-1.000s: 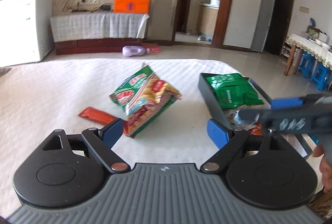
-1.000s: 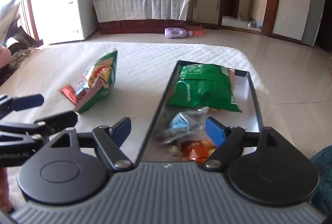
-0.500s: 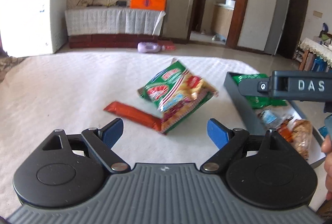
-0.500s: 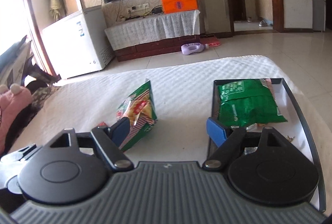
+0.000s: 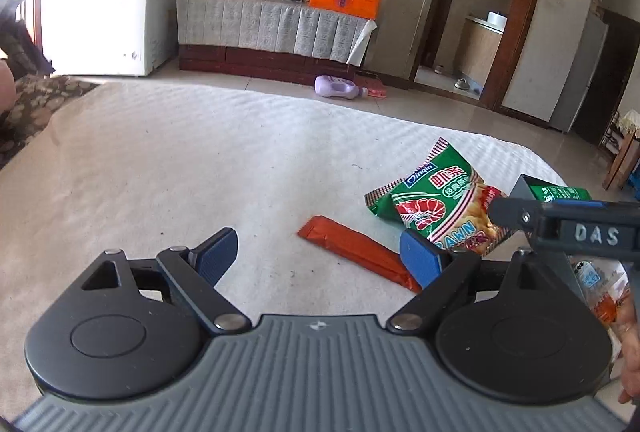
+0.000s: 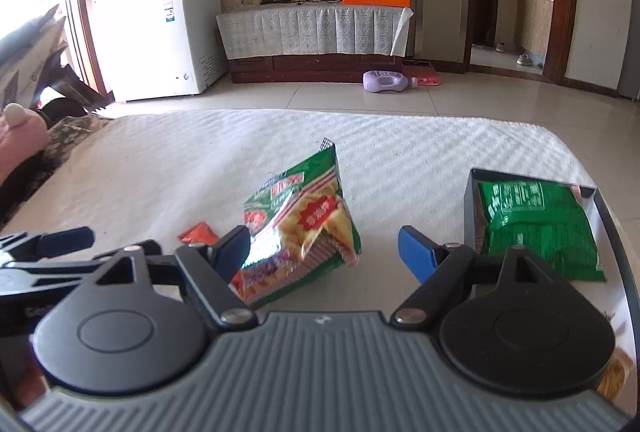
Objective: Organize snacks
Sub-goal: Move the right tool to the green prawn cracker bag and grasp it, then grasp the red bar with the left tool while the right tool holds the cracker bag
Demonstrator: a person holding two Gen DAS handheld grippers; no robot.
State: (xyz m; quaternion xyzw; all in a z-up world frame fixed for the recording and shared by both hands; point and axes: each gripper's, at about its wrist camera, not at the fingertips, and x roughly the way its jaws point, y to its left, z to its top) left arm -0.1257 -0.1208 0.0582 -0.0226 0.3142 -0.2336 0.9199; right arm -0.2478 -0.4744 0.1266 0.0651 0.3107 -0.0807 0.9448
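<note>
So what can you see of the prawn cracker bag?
The prawn cracker bag is crinkled glossy plastic, green with red-checked ends, a prawn picture and a clear panel showing yellow crackers. It looks sealed and puffy, lying tilted on the white tablecloth, left of the tray. One end overlaps the orange stick packet. Neither gripper holds it.

"DAS" on the right gripper (image 5: 520,212); seemingly "PRAWN" on the snack bag (image 5: 444,210)
</note>
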